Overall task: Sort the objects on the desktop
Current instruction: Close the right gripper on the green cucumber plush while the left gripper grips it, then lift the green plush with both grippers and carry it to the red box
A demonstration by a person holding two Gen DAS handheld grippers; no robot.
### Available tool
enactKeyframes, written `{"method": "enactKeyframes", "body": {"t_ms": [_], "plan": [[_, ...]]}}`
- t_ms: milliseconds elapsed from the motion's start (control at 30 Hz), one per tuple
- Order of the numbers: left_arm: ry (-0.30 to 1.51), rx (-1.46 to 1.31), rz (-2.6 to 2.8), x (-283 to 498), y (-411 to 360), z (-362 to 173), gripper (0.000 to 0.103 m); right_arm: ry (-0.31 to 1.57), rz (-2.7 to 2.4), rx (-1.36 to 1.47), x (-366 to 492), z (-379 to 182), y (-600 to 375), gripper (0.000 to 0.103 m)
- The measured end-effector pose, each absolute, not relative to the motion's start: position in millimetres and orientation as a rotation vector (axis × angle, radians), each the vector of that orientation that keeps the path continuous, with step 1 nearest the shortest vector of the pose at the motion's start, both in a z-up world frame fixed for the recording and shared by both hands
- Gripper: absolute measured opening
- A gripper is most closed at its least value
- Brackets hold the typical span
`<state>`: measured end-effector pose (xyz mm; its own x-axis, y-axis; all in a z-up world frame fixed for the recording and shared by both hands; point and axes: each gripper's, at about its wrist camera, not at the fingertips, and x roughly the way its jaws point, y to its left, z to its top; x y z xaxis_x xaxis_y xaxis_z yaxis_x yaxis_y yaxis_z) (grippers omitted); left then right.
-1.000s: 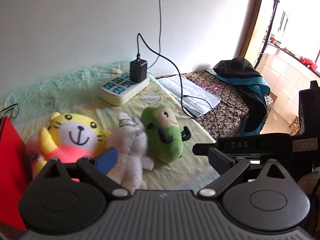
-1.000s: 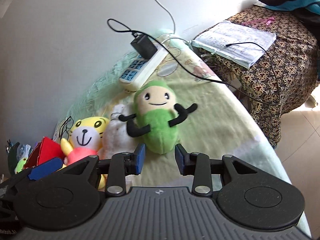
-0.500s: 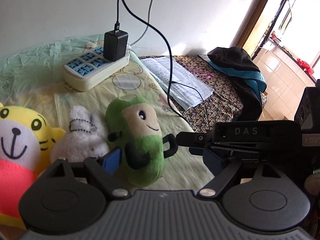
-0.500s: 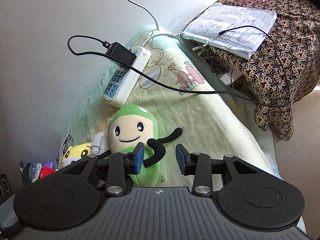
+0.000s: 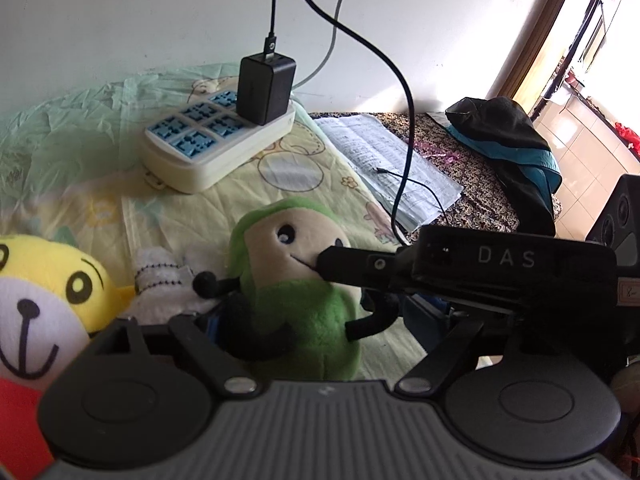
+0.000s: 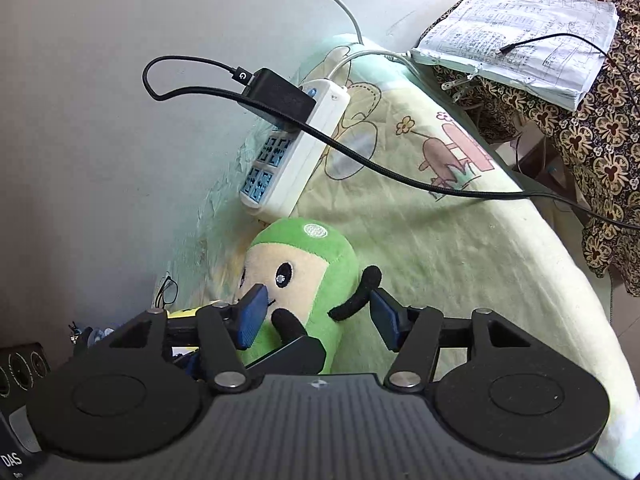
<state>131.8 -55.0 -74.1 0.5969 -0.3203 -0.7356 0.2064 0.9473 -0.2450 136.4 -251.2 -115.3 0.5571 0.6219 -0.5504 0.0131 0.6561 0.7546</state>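
A green plush with a cream face (image 5: 296, 288) stands on the pale patterned sheet (image 5: 280, 184). It sits between the fingers of my left gripper (image 5: 316, 320), whose pads stand apart from its sides. My right gripper (image 6: 318, 318) comes at the same plush from the other side. Its jaws are opening, one blue pad in front of the face and the other beside the black arm, neither pressing. In the left wrist view a finger (image 5: 340, 260) of the right gripper crosses the plush's face.
A yellow tiger plush (image 5: 44, 292) and a small white plush (image 5: 160, 284) lie left of the green one. Behind stands a power strip (image 5: 208, 140) with a black charger (image 5: 264, 88) and its cable. Papers (image 5: 392, 164) and dark clothes (image 5: 504, 128) lie on a patterned cloth at the right.
Both grippers have come lower and closer around the green plush. The right jaws have widened, the left ones have narrowed. The tiger has slid to the left edge of the left view.
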Motion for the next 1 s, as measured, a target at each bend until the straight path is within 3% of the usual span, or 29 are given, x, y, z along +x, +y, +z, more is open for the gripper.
{"method": "enactKeyframes", "body": {"t_ms": [133,500,567,1000], "plan": [[0.89,-0.138,-0.323,125.6,-56.9,-70.9,0.085,0.951,0.44,0.833,132.1,-115.4,-259.1,0.046],[0.912,-0.141,-0.43,42.7,-68.3,-49.1,0.085,1.0,0.465,0.741,53.7,-87.2,-273.5,0.043],[0.95,-0.159,-0.462,28.4,-65.9,-53.2,0.085,1.025,0.494,0.711,33.6,-87.8,-267.0,0.035],[0.934,-0.123,-0.4,-44.0,-36.3,-48.2,0.084,1.099,0.572,0.569,-13.4,-85.6,-211.1,0.041]]}}
